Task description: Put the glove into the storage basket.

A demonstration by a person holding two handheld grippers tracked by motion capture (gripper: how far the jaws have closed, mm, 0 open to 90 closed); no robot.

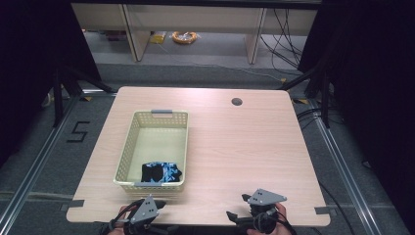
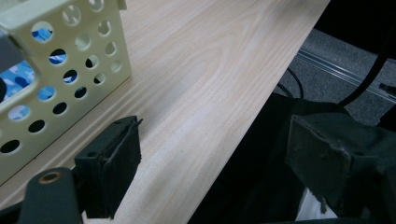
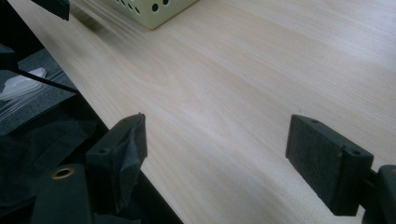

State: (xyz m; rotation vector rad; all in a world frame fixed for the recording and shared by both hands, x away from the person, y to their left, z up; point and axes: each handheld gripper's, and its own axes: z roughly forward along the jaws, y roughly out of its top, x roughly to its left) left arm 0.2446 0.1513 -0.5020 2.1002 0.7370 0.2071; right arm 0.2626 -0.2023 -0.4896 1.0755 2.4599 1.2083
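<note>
From above, the whole table (image 1: pixel 235 142) is laid out, with a pale yellow basket (image 1: pixel 128 147) on its left half and a round hole (image 1: pixel 237 102) near the far edge. The left gripper view alone shows the basket's perforated wall up close, with blue and white patches showing through the holes. Inside the basket, at its near end, lies a folded black and blue cloth (image 1: pixel 161 172).

The left gripper (image 1: pixel 145 211) sits at the near edge, just in front of the basket, jaws apart and empty. The right gripper (image 1: pixel 254 209) rests at the near edge further right, well apart from the basket, jaws wide and empty.
</note>
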